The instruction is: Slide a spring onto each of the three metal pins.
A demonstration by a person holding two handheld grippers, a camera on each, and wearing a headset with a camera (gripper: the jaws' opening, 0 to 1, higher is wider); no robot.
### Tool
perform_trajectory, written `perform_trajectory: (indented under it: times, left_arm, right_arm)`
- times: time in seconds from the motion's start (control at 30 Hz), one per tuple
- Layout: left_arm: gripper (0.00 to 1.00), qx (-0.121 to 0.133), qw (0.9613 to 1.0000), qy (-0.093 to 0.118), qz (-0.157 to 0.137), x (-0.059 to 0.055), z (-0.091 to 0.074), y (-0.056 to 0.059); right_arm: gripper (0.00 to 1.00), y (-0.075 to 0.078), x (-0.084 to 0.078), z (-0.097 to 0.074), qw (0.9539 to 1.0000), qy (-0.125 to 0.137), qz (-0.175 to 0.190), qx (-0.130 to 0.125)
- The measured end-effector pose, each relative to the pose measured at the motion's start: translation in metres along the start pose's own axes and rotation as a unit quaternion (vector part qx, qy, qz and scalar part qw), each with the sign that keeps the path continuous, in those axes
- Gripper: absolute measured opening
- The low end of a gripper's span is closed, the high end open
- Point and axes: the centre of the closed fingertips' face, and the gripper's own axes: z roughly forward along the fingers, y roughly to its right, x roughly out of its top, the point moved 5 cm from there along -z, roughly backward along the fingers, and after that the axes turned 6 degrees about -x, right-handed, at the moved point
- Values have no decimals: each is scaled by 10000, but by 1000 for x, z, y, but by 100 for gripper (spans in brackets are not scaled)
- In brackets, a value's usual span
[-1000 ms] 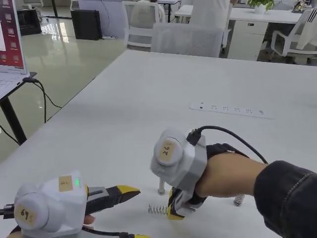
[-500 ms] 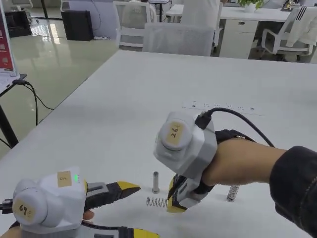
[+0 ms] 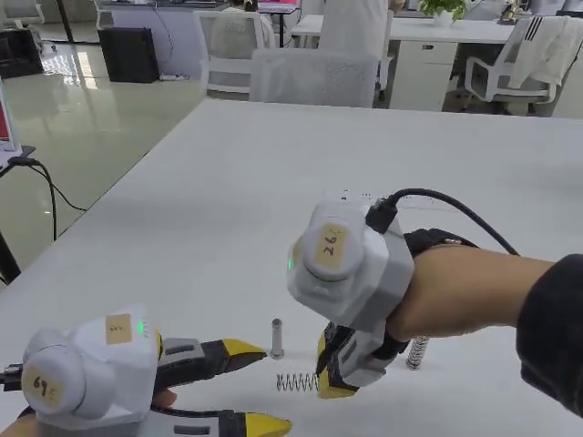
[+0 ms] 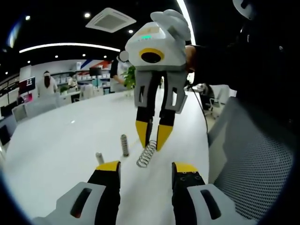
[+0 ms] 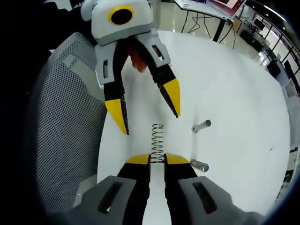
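Note:
A loose spring (image 3: 295, 382) lies flat on the white table (image 3: 273, 182). My right gripper (image 3: 330, 382) points down at it and is shut on its right end. In the right gripper view the spring (image 5: 157, 138) runs straight out from the pinching jaws of the right gripper (image 5: 158, 160). A bare metal pin (image 3: 277, 339) stands just beyond the spring. Another pin wearing a spring (image 3: 417, 353) stands to the right of the hand. My left gripper (image 3: 255, 386) rests at the lower left, open and holding nothing, its jaws facing the spring (image 4: 146, 154).
A white power strip (image 3: 351, 196) lies farther back on the table. Chairs and desks stand beyond the far edge. Two pins (image 5: 201, 125) (image 5: 200, 165) show beside the spring in the right gripper view. The left gripper (image 5: 146, 110) faces the right one closely.
The right gripper has pulled the spring a little to the right, away from the bare pin. The left gripper has barely moved. The head camera has shifted.

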Motion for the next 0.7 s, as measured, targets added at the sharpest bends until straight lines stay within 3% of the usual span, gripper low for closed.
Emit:
perform_trajectory:
  times: [0.3,0.7]
  left_arm:
    - [18,-186,9997,-12,133,2,3,6]
    - [6,-393,9990,-14,227,2,6,12]
  right_arm:
    - [8,-8,3,-4,9996,-75,-257,92]
    - [8,-15,5,-7,9985,-66,-489,228]
